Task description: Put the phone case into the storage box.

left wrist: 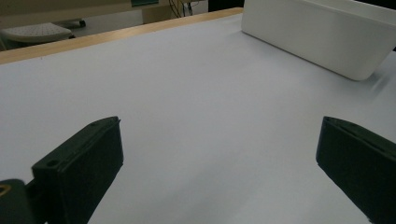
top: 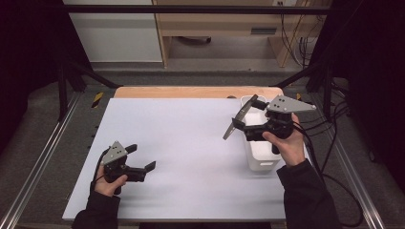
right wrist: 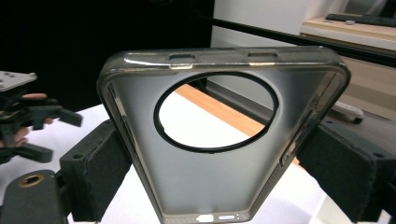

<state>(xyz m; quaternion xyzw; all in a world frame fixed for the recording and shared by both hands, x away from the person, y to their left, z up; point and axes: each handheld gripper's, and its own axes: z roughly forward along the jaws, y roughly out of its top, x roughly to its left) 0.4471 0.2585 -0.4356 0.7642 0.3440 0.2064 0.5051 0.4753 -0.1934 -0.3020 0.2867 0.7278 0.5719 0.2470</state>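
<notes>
Gripping a phone case (right wrist: 219,154) between its jaws, right tool (top: 244,116) raised beside white bin (top: 260,157), left tool (top: 141,157) wide.

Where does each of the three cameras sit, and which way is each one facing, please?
High view: above the person's side, looking forward and down on the table; both forearms, hands, the left claw and right claw show.
Left gripper view: rides the left claw, facing across the table toward the white bin; its open jaws show.
Right gripper view: rides the right claw, facing the clamped phone case; the other hand shows farther off.
Shared: the high and right gripper views both show the phone case.
</notes>
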